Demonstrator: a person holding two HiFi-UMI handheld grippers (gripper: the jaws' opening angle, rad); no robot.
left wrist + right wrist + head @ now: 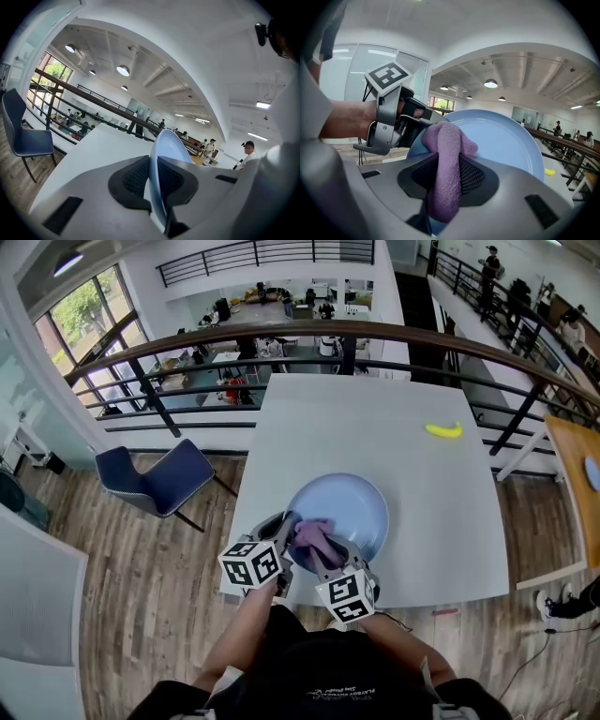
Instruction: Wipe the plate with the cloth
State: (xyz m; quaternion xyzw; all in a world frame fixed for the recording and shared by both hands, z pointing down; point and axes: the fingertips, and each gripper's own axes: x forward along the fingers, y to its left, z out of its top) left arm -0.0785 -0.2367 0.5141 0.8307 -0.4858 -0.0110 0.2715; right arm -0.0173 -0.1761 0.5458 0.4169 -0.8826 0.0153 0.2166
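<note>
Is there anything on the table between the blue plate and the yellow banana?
No, nothing. In the head view, only bare white table lies between the blue plate and the yellow banana.

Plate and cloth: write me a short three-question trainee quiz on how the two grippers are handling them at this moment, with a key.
1. True or false: the left gripper is clamped on the rim of the plate.
2. What is pinched between the jaws of the right gripper? A) a sponge B) the purple cloth C) a paper towel
3. Fill in: the yellow thing lying on the white table, apart from the plate, is a ____.

Key: 1 true; 2 B; 3 banana.
</note>
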